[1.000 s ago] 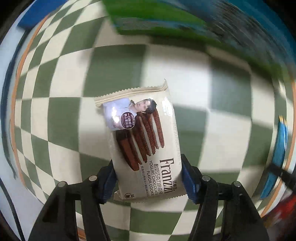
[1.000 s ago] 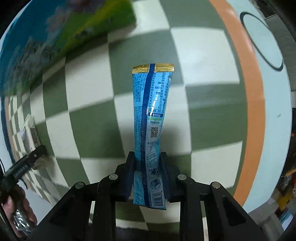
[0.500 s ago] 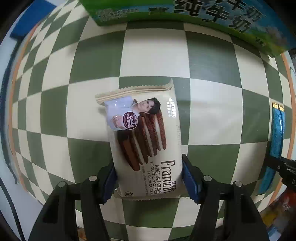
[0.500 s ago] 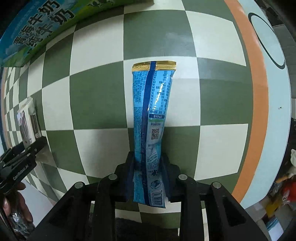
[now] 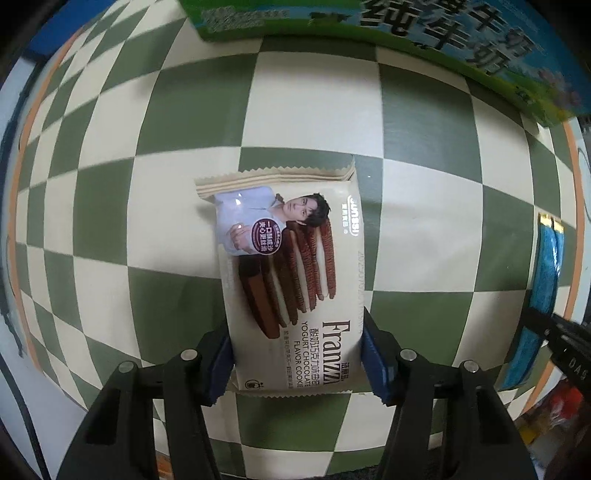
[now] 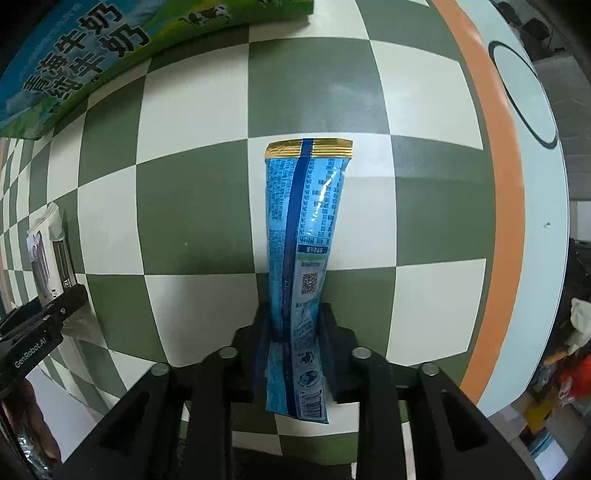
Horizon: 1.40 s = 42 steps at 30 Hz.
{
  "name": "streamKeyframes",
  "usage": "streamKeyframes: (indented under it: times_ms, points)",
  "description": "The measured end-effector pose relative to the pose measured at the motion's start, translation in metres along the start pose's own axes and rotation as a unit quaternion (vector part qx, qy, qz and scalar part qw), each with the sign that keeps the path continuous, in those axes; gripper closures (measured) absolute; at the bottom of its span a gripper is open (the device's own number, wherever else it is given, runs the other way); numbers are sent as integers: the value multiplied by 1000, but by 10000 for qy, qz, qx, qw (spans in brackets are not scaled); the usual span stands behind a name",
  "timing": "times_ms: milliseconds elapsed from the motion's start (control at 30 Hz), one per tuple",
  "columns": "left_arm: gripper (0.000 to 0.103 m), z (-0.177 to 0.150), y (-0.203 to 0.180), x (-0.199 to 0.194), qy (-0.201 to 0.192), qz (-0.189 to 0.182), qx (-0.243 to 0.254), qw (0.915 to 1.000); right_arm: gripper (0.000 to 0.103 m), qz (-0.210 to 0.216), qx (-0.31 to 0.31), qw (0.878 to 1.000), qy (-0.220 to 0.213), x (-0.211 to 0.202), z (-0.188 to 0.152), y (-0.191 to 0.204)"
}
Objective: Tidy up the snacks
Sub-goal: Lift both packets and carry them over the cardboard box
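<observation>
My left gripper (image 5: 297, 356) is shut on the lower end of a beige Franzzi yogurt chocolate cookie pack (image 5: 288, 273), held over the green and cream checkered cloth (image 5: 424, 184). My right gripper (image 6: 295, 338) is shut on a long blue snack packet with a gold top seal (image 6: 303, 251), held over the same cloth (image 6: 192, 155). The blue packet also shows at the right edge of the left wrist view (image 5: 546, 280). The cookie pack shows at the left edge of the right wrist view (image 6: 46, 258).
A blue and green milk carton box (image 5: 424, 33) lies at the far side of the cloth; it also shows in the right wrist view (image 6: 92, 48). An orange band and pale blue rim (image 6: 506, 206) mark the table's right edge, with clutter beyond it.
Both grippers have moved with their packs still held. The milk box has come closer and sharper at the top of both views, and the two grippers sit side by side.
</observation>
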<state>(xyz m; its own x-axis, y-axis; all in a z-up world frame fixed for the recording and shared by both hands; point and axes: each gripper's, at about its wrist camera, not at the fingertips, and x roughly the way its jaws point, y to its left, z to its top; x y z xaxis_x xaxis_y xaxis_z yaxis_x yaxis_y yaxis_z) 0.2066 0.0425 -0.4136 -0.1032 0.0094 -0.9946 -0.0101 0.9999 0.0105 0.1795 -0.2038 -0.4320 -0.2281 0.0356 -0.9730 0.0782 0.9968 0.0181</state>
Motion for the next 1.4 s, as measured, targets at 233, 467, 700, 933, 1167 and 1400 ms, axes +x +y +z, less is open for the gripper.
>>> streamKeyframes:
  times_ms: [233,467,700,933,1167,1400]
  points:
    - [46,-11,-12,-8,-166,214,290,9992,83,-87,-220,9997,-73,-2,-6,5]
    - [44,-13,-4,-9,20,-60,82,9999,73,89,-39,10000,21,-5,-4,1]
    - [47,-17,-6,-5,28,-63,73,9999,79,-97,-74,9999,-98,-6,-8,3]
    - [47,-21,-10,-23,-112,-139,165,9997,88,-27,-96,9997,-220,-14,-13,0]
    - [47,-25,-18,-67,-709,-155,425,9965,89,141,-218,9984,-493,-53,-13,7]
    - [50,-20,-20,-121,-1215,-316,527,9907,89,438,-367,9939,-946,-112,-15,13]
